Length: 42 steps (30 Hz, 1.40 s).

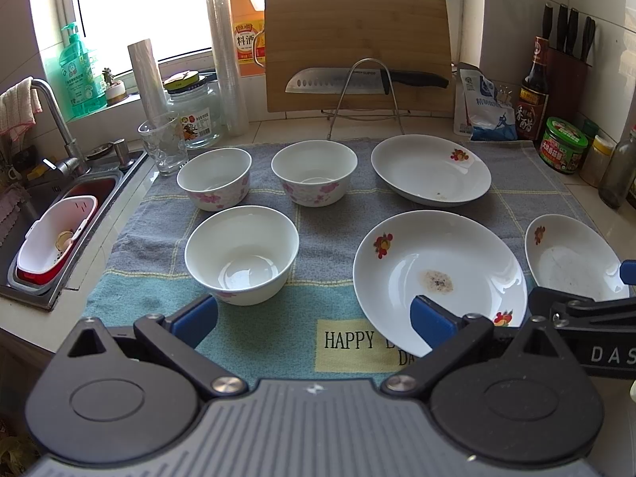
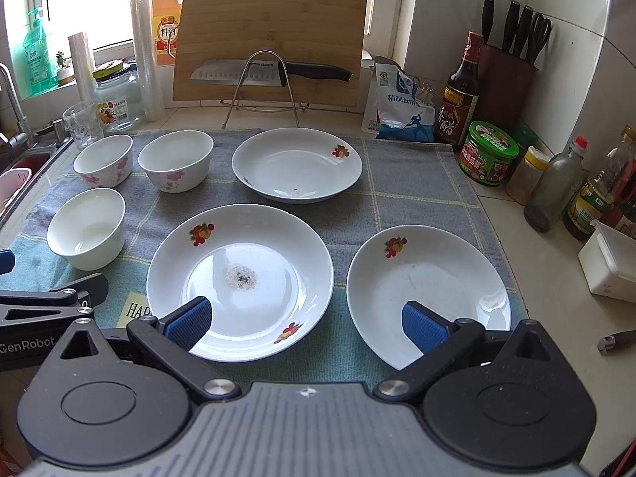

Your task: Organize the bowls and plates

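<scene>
Three white bowls with pink flowers and three white plates with fruit marks sit apart on a grey-blue towel [image 1: 318, 198]. The near bowl [image 1: 241, 254] is front left, two more bowls [image 1: 214, 179] [image 1: 314, 173] stand behind it. A large plate [image 1: 437, 274] lies front centre, another plate [image 1: 431, 169] behind it, a third plate [image 2: 427, 290] at the right. My left gripper [image 1: 314, 322] is open and empty above the towel's front edge. My right gripper [image 2: 306, 324] is open and empty, between the large plate [image 2: 240, 278] and the right plate.
A sink [image 1: 59, 230] with a red-white basket lies left of the towel. A glass [image 1: 163, 147], jar, film rolls, a cutting board [image 1: 357, 47] with a knife on a wire stand line the back. Sauce bottles and jars [image 2: 489, 153], a knife block and a white box [image 2: 608, 262] stand right.
</scene>
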Each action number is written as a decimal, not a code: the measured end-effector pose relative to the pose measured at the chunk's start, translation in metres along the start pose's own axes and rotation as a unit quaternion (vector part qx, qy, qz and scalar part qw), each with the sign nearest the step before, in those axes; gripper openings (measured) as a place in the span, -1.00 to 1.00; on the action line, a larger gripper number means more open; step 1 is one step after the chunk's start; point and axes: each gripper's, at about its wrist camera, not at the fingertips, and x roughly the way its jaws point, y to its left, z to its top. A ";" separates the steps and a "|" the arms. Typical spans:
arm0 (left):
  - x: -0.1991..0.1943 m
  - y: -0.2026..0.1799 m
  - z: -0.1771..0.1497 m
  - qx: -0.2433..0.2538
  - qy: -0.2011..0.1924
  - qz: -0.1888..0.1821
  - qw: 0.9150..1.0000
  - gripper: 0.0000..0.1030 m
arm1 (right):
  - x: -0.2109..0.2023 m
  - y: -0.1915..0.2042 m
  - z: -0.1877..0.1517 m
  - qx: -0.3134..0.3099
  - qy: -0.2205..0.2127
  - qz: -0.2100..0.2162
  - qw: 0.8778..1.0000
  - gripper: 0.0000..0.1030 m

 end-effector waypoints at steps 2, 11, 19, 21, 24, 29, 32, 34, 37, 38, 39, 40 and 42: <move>0.000 0.000 0.000 0.000 0.000 0.000 1.000 0.98 | 0.000 0.000 0.001 0.000 0.000 0.000 1.000 1.00; 0.001 0.000 0.001 0.000 0.000 0.000 1.000 0.98 | 0.000 0.000 -0.001 0.000 0.000 0.000 1.000 1.00; 0.003 0.001 0.003 0.000 0.001 -0.002 1.000 0.98 | 0.000 0.001 0.000 -0.001 -0.002 -0.002 1.000 1.00; 0.004 0.001 0.002 0.000 0.001 -0.003 1.000 0.98 | 0.000 0.002 0.000 -0.002 -0.002 -0.003 1.000 1.00; 0.006 0.003 0.003 0.000 0.001 -0.007 1.000 0.98 | 0.000 0.003 0.000 -0.001 -0.002 -0.005 1.000 1.00; 0.007 0.008 0.003 0.000 -0.011 -0.018 1.000 0.98 | -0.002 0.007 0.001 0.000 -0.009 -0.012 1.000 1.00; 0.008 0.011 0.005 0.001 -0.017 -0.028 0.999 0.98 | -0.005 0.010 0.002 -0.002 -0.017 -0.020 1.000 1.00; 0.009 0.014 0.006 0.002 -0.019 -0.039 0.999 0.98 | -0.006 0.011 0.003 -0.001 -0.022 -0.022 1.000 1.00; 0.010 0.020 0.007 0.006 -0.028 -0.060 0.998 0.98 | -0.008 0.013 0.003 0.001 -0.033 -0.030 0.999 1.00; 0.010 0.021 0.008 0.012 -0.030 -0.065 0.997 0.98 | -0.009 0.014 0.003 0.001 -0.037 -0.033 0.999 1.00; 0.011 0.021 0.009 0.018 -0.030 -0.069 0.997 0.98 | -0.010 0.014 0.003 0.002 -0.040 -0.036 0.999 1.00; 0.011 0.021 0.010 0.023 -0.033 -0.075 0.996 0.98 | -0.011 0.014 0.002 0.004 -0.044 -0.039 0.998 1.00; 0.014 0.022 0.010 0.033 -0.035 -0.087 0.995 0.98 | -0.015 0.014 0.000 0.007 -0.058 -0.043 0.997 1.00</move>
